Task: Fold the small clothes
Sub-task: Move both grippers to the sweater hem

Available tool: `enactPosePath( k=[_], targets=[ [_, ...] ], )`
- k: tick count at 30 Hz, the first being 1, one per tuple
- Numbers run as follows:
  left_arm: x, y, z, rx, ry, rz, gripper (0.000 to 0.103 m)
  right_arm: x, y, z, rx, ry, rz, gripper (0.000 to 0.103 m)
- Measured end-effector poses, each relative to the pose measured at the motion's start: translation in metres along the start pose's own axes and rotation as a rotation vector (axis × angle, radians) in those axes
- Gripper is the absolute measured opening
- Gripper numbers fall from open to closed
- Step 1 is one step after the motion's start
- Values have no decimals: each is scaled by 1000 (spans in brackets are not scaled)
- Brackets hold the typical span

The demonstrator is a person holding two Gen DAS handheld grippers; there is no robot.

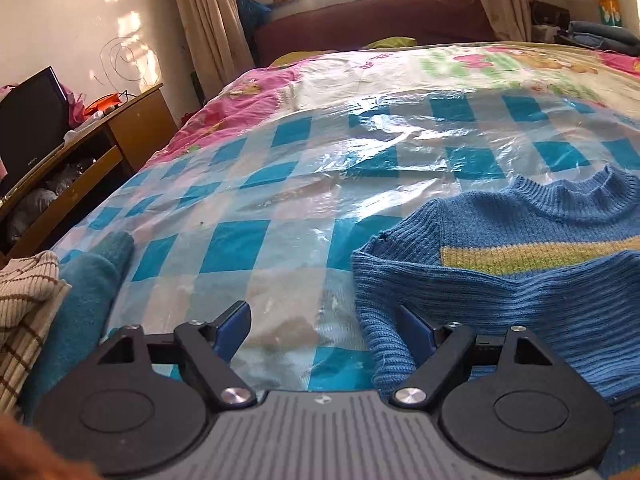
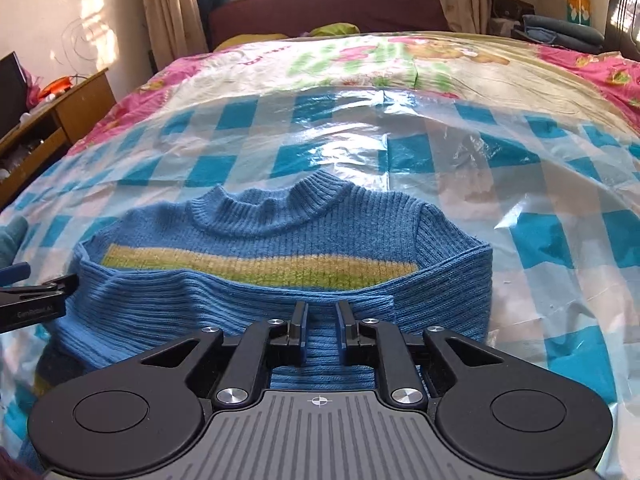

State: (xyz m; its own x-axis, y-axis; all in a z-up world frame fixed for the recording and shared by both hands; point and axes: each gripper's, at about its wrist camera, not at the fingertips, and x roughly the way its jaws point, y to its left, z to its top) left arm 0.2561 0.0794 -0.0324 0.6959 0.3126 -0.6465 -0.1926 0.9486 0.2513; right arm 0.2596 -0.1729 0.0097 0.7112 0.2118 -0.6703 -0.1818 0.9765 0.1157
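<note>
Right gripper [image 2: 322, 314]: jaws narrowly parted, empty, poised over the folded sleeve of the blue sweater [image 2: 280, 256]; contact with the knit cannot be confirmed. Left gripper [image 1: 324, 320]: jaws wide open, nothing between them; its right finger sits just beside the sweater's left sleeve edge. The sweater lies near-centre on the bed, ribbed knit, round collar, yellow-green chest stripe; its hem is hidden behind the gripper bodies. Beneath it, a glossy, creased plastic sheet [image 2: 520, 208] with blue checks. Small print on the left gripper's side, seen in the right view, is illegible. A striped knit [image 1: 24, 300] is cut off at near left.
</note>
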Motion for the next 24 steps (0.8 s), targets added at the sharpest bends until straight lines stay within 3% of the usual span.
enactPosePath(
  k=[10,14,19,24],
  targets=[
    [5,-16,2,55,5,-1,86,5,6,4,-29,6,-14,19],
    [6,-11,4,49,26,-13,87,17,1,5,-15,69,-22,21],
    [-18,1,-7,45,42,-60,87,-12,-1,0,-1,51,14,21],
    [-65,17,-33,76,54,-99,87,-63,-7,-20,-4,49,56,21]
  ],
)
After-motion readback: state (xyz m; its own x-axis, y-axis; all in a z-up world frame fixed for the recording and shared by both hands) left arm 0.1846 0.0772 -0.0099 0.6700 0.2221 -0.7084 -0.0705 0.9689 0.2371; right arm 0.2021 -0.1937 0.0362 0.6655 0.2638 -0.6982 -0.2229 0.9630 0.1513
